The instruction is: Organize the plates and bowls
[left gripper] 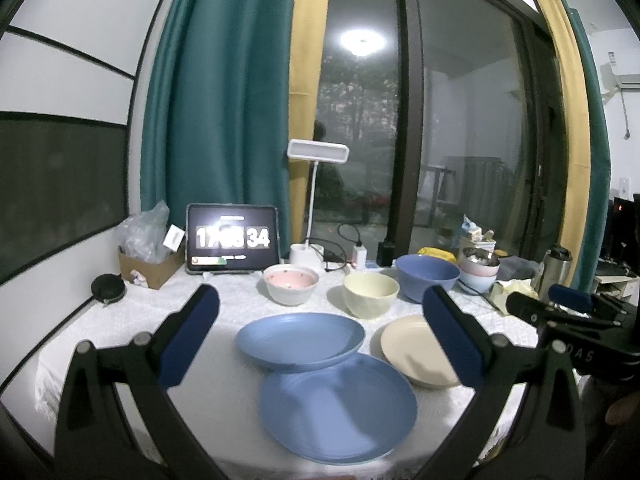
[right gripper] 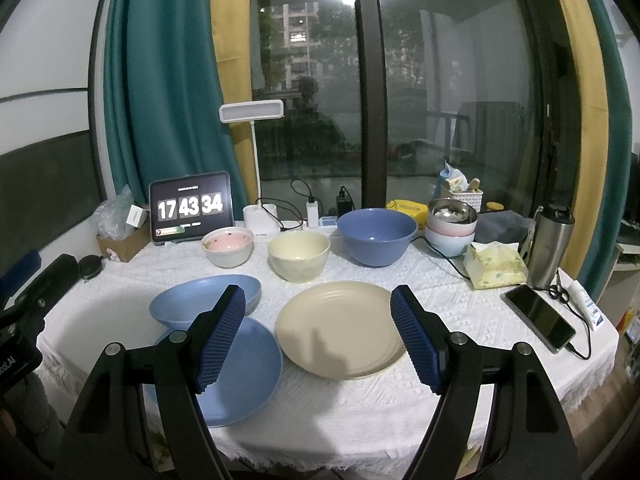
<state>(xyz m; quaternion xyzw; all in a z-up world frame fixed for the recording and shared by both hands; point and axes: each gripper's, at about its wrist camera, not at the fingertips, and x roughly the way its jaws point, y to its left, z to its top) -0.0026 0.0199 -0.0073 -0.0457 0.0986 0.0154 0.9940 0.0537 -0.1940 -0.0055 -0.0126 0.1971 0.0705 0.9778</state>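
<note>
Both grippers held above the near edge of the table [right gripper: 440, 280], which is covered with a white textured cloth. Left gripper [left gripper: 320, 320]: jaws spread wide, nothing between the blue pads; it looks over the two blue plates. Right gripper [right gripper: 318, 320]: jaws also spread wide, empty; the cream plate shows in the gap between its pads.

Plates, near row:
- flat blue plate [left gripper: 338, 408], nearest the table edge, lying flat
- deep blue plate [left gripper: 300, 340], just behind it; its near rim overlaps the flat one's far rim
- cream plate [right gripper: 340, 332], just to the right of the blue pair; whether it touches the flat blue plate I cannot tell

Bowls, far row, left to right, all upright and standing apart:
- pink-lined bowl [right gripper: 228, 246] with small spots inside
- pale yellow bowl [right gripper: 298, 256]
- large blue bowl [right gripper: 376, 236]
- stack of bowls [right gripper: 450, 228] at the right: metal bowl on top, pink below it, pale blue at the bottom

Other items: tablet [right gripper: 191, 208] at the back left shows 17 43 34. White desk lamp [right gripper: 252, 114] stands beside it. Steel flask [right gripper: 550, 244] stands at the right, tissue pack [right gripper: 498, 266] beside it, phone [right gripper: 538, 318] flat near the right edge with a cable plugged in. Cardboard box [left gripper: 148, 268] at the far left holds a plastic bag
</note>
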